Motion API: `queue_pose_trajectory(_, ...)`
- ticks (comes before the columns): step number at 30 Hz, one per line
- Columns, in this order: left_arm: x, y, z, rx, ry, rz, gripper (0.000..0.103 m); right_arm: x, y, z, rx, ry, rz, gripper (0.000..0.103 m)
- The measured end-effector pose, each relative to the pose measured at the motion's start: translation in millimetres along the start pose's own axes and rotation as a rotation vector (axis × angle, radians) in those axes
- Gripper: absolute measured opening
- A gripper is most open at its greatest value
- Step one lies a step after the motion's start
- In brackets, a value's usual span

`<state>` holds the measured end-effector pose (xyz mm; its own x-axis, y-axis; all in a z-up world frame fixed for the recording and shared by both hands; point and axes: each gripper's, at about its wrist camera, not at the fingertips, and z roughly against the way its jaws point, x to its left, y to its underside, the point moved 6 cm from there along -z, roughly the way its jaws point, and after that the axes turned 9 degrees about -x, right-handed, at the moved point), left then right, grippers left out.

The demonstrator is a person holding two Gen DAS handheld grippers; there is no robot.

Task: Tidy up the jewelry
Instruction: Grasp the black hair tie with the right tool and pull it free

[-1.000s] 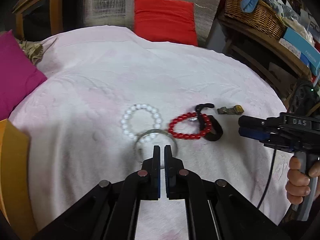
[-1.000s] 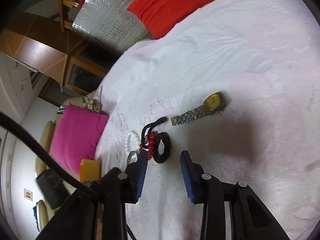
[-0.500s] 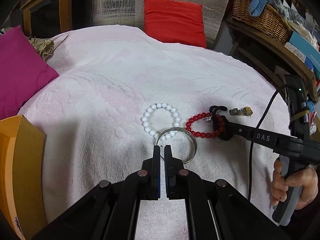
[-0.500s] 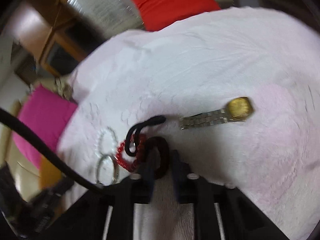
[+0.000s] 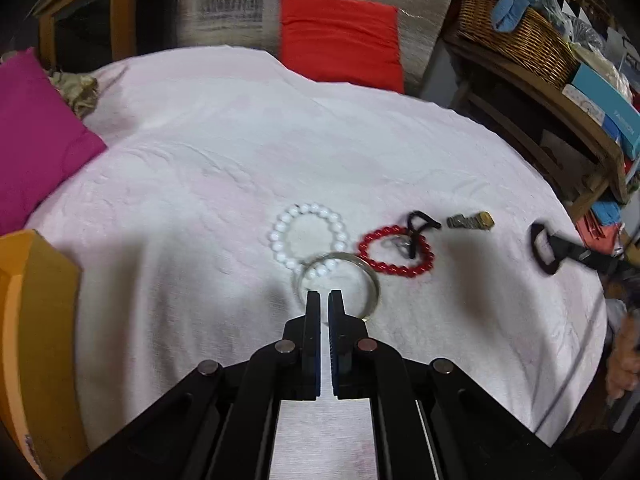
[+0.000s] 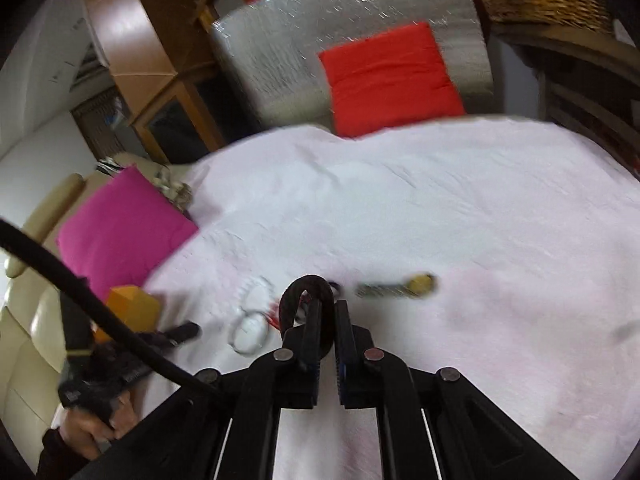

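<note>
On the pink-white cloth [image 5: 224, 184] lie a white bead bracelet [image 5: 308, 236], a silver bangle [image 5: 372, 284], a red bead bracelet [image 5: 396, 256] with a black cord [image 5: 418, 224] across it, and a gold watch [image 5: 472, 221]. My left gripper [image 5: 324, 296] is shut with nothing in it, and its tips hover over the bangle's near side. My right gripper [image 6: 328, 304] is shut on a thick black band [image 6: 306, 300]. It holds the band [image 5: 546, 250] off the cloth, right of the red bracelet. The watch [image 6: 400, 288] lies just beyond it.
An orange box [image 5: 36, 320] stands at the near left edge, beside a magenta cushion [image 5: 36, 140]. A red cushion [image 5: 340, 40] leans at the far side. A wicker basket [image 5: 520, 36] and boxes sit on a wooden shelf at the right. A hand [image 6: 92, 428] grips the left handle.
My right gripper closed on the black band beside the red bracelet and lifted it up and away to the right. My left gripper stayed shut over the bangle.
</note>
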<state>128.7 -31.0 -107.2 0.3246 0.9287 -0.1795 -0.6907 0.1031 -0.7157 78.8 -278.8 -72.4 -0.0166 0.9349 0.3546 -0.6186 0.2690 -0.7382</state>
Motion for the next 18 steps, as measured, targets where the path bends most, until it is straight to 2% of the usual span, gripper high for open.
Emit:
queue_pose_trajectory(3,-8.5,4.9,-11.0,0.043,0.026,0.007,0.006,-26.8,19.3,-23.8,0.123,0.072,-0.05,0.008)
queue_pose_trajectory(6,-17.2,6.8,-18.3,0.057,0.031,0.0,0.028,-39.8,28.4,-36.4,0.184,0.099,-0.081,0.01)
queue_pose_trajectory(7,-19.4,6.7,-18.9,0.053,0.028,-0.002,0.042,-41.8,28.1,-36.7,0.186,0.111,-0.088,0.01)
queue_pose_trajectory(8,-22.4,5.2,-19.5,0.041,0.03,-0.003,0.048,-43.9,26.1,-36.4,0.189,0.121,-0.104,0.014)
queue_pose_trajectory(9,-25.3,3.9,-19.8,0.028,0.04,-0.003,0.048,-44.8,22.3,-34.7,0.181,0.107,-0.133,0.025)
queue_pose_trajectory(11,-29.8,4.0,-23.9,0.028,0.055,-0.001,0.048,-44.0,11.1,-29.6,0.113,0.06,-0.187,0.037)
queue_pose_trajectory(13,-34.0,7.2,-30.6,0.045,0.058,-0.009,0.048,-38.4,2.1,-31.0,0.076,-0.023,-0.238,0.04)
queue_pose_trajectory(15,-38.4,12.3,-39.3,0.067,0.059,-0.024,0.045,-27.2,0.0,-45.5,0.102,-0.137,-0.32,0.04)
queue_pose_trajectory(17,-40.1,17.9,-47.2,0.091,0.056,-0.036,0.026,-16.9,2.5,-67.4,0.14,-0.206,-0.417,0.04)
queue_pose_trajectory(18,-39.8,19.6,-50.2,0.094,0.047,-0.043,0.023,-13.0,5.2,-77.9,0.159,-0.228,-0.453,0.04)
